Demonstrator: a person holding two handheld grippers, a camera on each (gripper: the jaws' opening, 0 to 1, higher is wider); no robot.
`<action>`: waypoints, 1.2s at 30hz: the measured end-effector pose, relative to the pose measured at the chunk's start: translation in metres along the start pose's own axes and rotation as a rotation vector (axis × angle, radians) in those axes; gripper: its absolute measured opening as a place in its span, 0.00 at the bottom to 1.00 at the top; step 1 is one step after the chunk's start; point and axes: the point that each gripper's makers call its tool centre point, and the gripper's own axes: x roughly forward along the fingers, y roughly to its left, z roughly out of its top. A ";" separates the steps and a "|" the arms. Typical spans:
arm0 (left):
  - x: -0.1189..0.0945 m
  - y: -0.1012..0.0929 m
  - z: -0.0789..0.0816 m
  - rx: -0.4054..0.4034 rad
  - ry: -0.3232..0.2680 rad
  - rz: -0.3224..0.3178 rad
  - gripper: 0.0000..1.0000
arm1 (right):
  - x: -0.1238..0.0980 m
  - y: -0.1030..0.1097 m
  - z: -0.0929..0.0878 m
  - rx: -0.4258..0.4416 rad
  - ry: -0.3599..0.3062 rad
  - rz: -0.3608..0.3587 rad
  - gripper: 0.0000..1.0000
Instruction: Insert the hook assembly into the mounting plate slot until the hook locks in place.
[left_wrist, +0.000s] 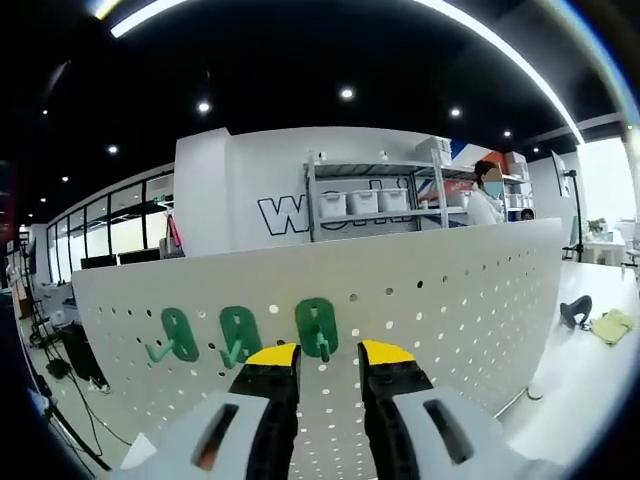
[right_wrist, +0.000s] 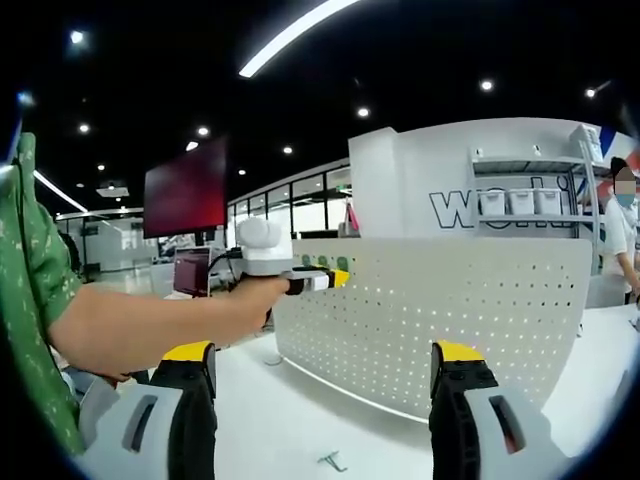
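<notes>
Three green hooks sit in a row on the white pegboard (left_wrist: 420, 290), each an oval backing w/ a small prong sticking out the bottom. The rightmost hook (left_wrist: 316, 327) is just past the left claw (left_wrist: 330, 362) tips; the middle hook (left_wrist: 240, 335) and left hook (left_wrist: 177, 335) sit further along. Left claw is spread a little, yellow tips near that hook but pinching nothing afaict. Right claw (right_wrist: 325, 365) is spread wide, empty, over the white worktop (right_wrist: 300, 420). A small metal hook piece (right_wrist: 333, 461) lies on the worktop between its jaws. Pegboard stands upright on it.
</notes>
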 end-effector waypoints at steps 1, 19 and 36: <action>-0.001 -0.001 0.000 -0.002 -0.001 -0.003 0.26 | 0.000 0.000 0.000 0.000 0.000 -0.001 0.90; -0.019 -0.007 -0.002 -0.020 0.000 -0.047 0.38 | -0.001 0.007 0.003 -0.011 -0.001 0.006 0.90; -0.053 -0.021 -0.014 -0.025 0.009 -0.098 0.41 | -0.006 0.013 0.006 -0.019 -0.003 0.000 0.90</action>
